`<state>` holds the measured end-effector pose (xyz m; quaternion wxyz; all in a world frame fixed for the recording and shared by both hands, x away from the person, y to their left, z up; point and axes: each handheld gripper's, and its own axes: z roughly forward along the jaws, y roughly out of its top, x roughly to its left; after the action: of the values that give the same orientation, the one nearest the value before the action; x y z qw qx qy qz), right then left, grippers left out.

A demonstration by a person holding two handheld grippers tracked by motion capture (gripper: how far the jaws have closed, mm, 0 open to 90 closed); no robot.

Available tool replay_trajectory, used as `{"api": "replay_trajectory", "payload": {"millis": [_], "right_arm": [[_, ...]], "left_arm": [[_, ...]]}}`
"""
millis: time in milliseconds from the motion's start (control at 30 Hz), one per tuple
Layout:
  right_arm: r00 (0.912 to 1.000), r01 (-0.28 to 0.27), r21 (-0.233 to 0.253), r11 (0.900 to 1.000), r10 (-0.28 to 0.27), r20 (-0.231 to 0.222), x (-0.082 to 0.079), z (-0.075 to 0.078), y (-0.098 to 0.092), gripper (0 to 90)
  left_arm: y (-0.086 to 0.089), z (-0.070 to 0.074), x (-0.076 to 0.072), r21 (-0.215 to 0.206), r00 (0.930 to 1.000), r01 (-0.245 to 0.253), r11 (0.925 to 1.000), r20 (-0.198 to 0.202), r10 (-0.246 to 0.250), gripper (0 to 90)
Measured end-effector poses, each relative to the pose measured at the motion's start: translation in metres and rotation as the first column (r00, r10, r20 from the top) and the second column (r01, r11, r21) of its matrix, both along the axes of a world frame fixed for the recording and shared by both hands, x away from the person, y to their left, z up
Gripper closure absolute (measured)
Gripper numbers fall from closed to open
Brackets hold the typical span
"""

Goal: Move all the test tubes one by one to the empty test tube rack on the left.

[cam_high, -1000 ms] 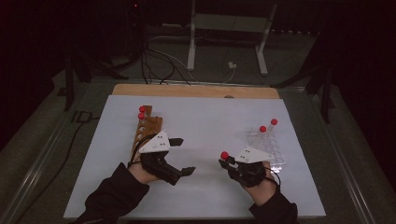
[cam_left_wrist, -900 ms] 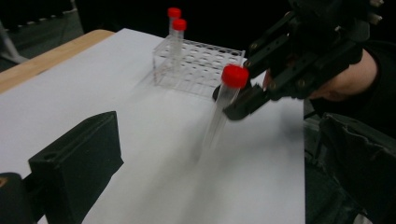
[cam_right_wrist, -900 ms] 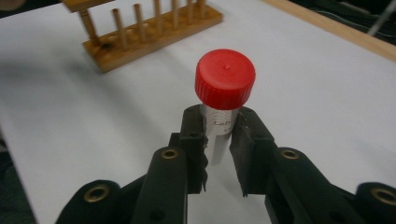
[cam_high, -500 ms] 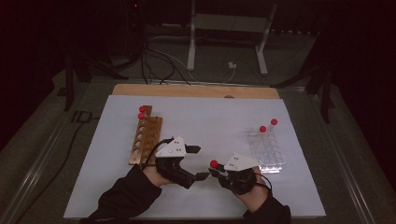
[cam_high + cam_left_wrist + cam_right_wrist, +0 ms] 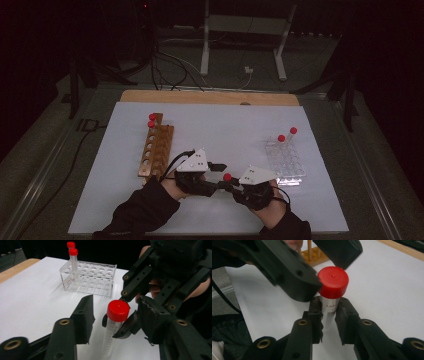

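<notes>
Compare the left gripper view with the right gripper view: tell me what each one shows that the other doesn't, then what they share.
Left gripper view alone: the clear plastic rack with two red-capped tubes standing at its far corner, and the right gripper seen from the front, its jaws closed on the tube below the cap.

Right gripper view alone: a corner of the wooden rack, the printed lettering on the tube's wall, and the left gripper from the front, its open jaws either side of the cap.

Both: the red-capped tube held upright over the white table cover.
</notes>
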<state>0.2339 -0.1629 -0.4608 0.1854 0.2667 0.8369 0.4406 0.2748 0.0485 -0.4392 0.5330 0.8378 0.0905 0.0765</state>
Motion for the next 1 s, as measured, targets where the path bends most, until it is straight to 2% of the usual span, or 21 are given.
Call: {"api": "replay_trajectory", "payload": {"millis": [233,400,833,933,1000], "right_arm": [[1.0,-0.001,0.001,1.0,0.001,-0.003,-0.001,0.0007,0.0002,74.6],[1.0,0.001,-0.001,1.0,-0.001,-0.007,-0.0003,0.0003,-0.0004,74.6],[0.9999,-0.004,0.011,1.0,0.004,-0.015,0.0005,-0.0007,-0.001,74.4],[1.0,0.0,0.019,1.0,0.001,-0.009,0.0004,-0.0002,-0.0019,73.2],[1.0,0.006,0.028,1.0,-0.006,-0.006,0.0001,0.0002,-0.003,69.1]], "left_arm": [[-0.002,-0.0039,0.0017,0.005,1.0,0.006,1.0,0.003,-0.006,63.5],[-0.0027,-0.0045,0.0017,0.009,0.9998,0.021,0.9997,-0.001,-0.021,70.4],[-0.0018,-0.0032,0.0035,0.019,0.9996,0.027,0.9995,0.01,-0.027,72.0],[-0.0007,-0.0011,0.0037,0.02,0.9996,0.025,0.9995,0.013,-0.025,72.1],[0.0009,0.0008,0.0039,0.023,0.9996,0.017,0.9996,0.02,-0.018,72.1]]}}
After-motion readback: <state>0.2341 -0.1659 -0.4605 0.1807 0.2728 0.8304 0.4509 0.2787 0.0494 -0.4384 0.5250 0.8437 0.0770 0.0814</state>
